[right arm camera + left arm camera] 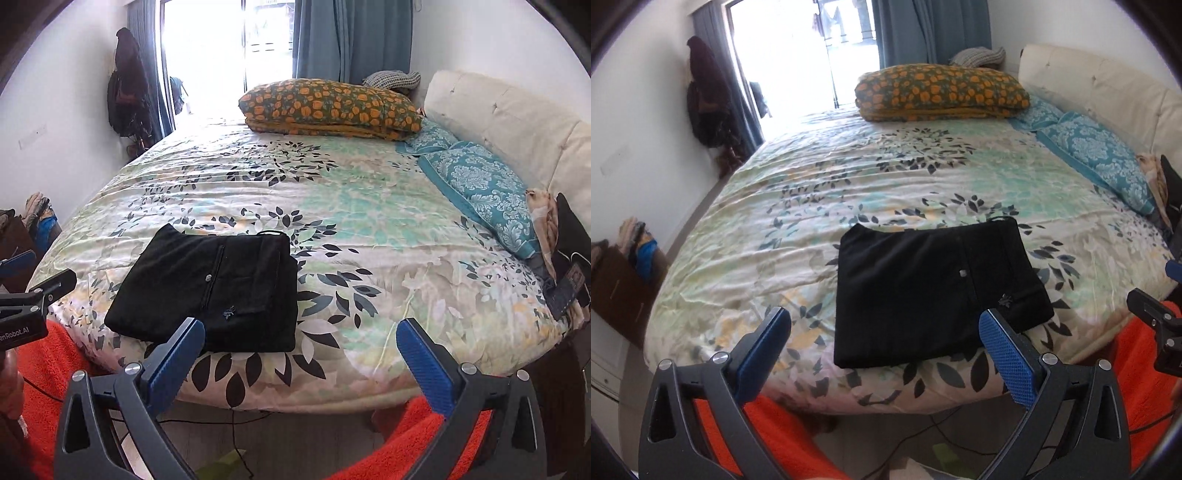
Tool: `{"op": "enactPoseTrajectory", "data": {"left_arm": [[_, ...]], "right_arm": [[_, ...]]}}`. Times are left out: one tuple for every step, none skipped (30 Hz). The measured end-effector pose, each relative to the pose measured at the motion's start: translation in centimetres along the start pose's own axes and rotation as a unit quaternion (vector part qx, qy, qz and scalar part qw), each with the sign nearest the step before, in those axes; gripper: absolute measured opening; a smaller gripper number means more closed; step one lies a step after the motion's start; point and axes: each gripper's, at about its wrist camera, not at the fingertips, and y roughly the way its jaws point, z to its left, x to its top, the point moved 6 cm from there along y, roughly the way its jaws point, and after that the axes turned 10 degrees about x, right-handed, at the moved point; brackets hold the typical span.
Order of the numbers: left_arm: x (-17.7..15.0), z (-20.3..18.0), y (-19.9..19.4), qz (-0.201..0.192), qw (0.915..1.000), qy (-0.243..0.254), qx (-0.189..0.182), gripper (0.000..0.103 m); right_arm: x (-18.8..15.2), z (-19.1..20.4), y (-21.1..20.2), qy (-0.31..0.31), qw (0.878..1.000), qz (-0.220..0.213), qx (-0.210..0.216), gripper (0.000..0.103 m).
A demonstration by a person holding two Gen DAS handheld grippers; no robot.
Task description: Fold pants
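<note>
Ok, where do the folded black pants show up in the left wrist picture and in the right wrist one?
Left wrist: the black pants lie low and centre on the bedspread, just ahead of the open left gripper.
Right wrist: the pants sit lower left, beyond the open right gripper's left finger.
Shared landmark: the orange-flowered pillow at the far end of the bed.

"enRobot.AI" partly readable on left gripper (22, 291) body
</note>
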Motion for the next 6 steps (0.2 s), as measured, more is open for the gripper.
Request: {"op": "enactPoseTrajectory", "data": {"left_arm": [[-0.23, -0.01, 0.23, 0.006, 1.0, -0.003, -0.003, 0.102], [-0.35, 0.09, 0.49, 0.012, 0.9999, -0.009, -0.008, 0.102], [-0.63, 0.08, 0.31, 0.016, 0.9996, -0.015, -0.016, 0.102], [-0.85, 0.17, 0.34, 0.016, 0.9995, -0.02, -0.019, 0.102], [-0.95, 0.27, 0.37, 0.016, 0.9995, -0.021, -0.015, 0.102], [-1.0, 0.32, 0.42, 0.016, 0.9997, -0.019, -0.007, 0.102]], "right_arm": [[-0.31, 0.06, 0.45, 0.001, 1.0, 0.001, 0.004, 0.103], [-0.48, 0.12, 0.58, 0.001, 1.0, 0.001, 0.004, 0.103], [-0.65, 0.27, 0.71, 0.0, 1.0, 0.001, 0.005, 0.103], [-0.7, 0.39, 0.69, -0.002, 1.0, 0.001, 0.008, 0.103], [-0.78, 0.62, 0.62, -0.004, 1.0, 0.0, 0.01, 0.103], [-0.8, 0.77, 0.6, -0.005, 1.0, 0.0, 0.013, 0.103]]}}
